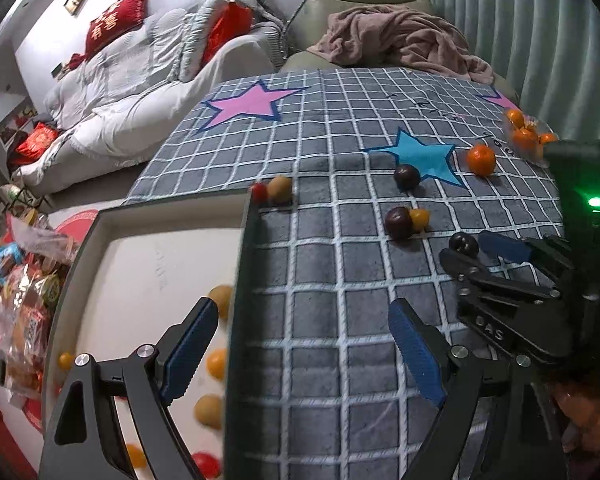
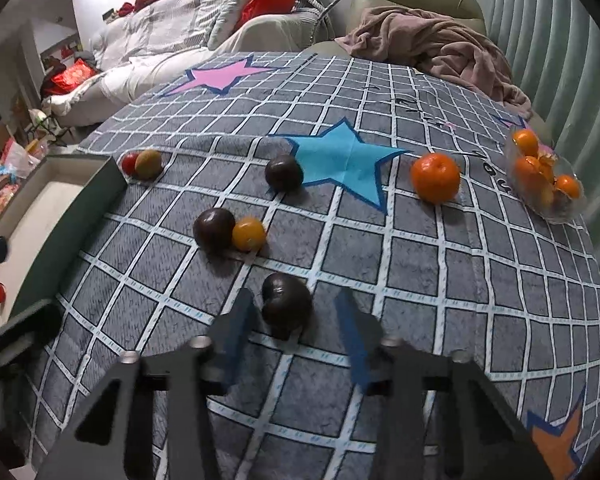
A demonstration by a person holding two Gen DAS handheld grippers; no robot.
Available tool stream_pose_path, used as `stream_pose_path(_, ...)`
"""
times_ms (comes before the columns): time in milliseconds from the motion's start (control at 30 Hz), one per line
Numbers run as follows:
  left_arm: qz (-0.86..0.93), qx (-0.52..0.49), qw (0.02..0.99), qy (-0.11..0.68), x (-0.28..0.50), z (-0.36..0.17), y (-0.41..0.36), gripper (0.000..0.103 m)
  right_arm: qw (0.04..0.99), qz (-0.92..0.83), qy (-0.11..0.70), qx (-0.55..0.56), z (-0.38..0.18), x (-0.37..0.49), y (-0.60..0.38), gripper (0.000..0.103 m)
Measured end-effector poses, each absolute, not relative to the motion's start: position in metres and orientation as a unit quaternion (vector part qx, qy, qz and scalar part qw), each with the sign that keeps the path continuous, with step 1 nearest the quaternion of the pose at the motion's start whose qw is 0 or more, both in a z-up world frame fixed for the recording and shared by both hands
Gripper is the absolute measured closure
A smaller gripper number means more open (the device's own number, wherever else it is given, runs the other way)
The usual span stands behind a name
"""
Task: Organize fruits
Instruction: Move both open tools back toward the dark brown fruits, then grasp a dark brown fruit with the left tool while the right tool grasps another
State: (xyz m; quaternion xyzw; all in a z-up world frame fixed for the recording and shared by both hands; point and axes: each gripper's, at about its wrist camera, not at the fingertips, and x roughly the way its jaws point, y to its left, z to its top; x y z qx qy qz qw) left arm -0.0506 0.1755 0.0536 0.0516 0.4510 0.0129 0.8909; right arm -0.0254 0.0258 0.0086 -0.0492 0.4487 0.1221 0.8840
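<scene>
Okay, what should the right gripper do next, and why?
Probably ease forward a little and close. The right gripper is open, with the nearest dark fruit lying on the checked cloth near its fingertips, closer to the left finger, not yet clamped. The tray already holds other fruits.

In the right wrist view the box (image 2: 80,200) sits at the left edge of the surface (image 2: 460,280). A passion fruit (image 2: 286,310) lies low centre, the orange (image 2: 435,178) upper right, the bag of oranges (image 2: 548,180) far right.
</scene>
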Motion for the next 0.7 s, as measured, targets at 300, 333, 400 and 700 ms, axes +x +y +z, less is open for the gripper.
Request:
stream_pose_path(300,-0.004,0.060,0.888,0.457,0.000,0.034,0.147,0.015,0.891,0.139,0.433,-0.012,0.017,-0.030,-0.001,0.067)
stream_pose_path(333,-0.008,0.056,0.887,0.459,0.005,0.032,0.145,0.015,0.891,0.140,0.432,-0.008,0.018,-0.030,-0.004,0.067)
stream_pose_path(400,-0.016,0.056,0.886,0.460,0.013,0.029,0.140,0.015,0.891,0.143,0.430,-0.001,0.020,-0.031,-0.010,0.067)
stream_pose_path(700,-0.054,0.088,0.877,0.470,0.032,0.011,0.116,0.027,0.880,0.177,0.441,0.019,0.012,-0.029,-0.017,0.063)
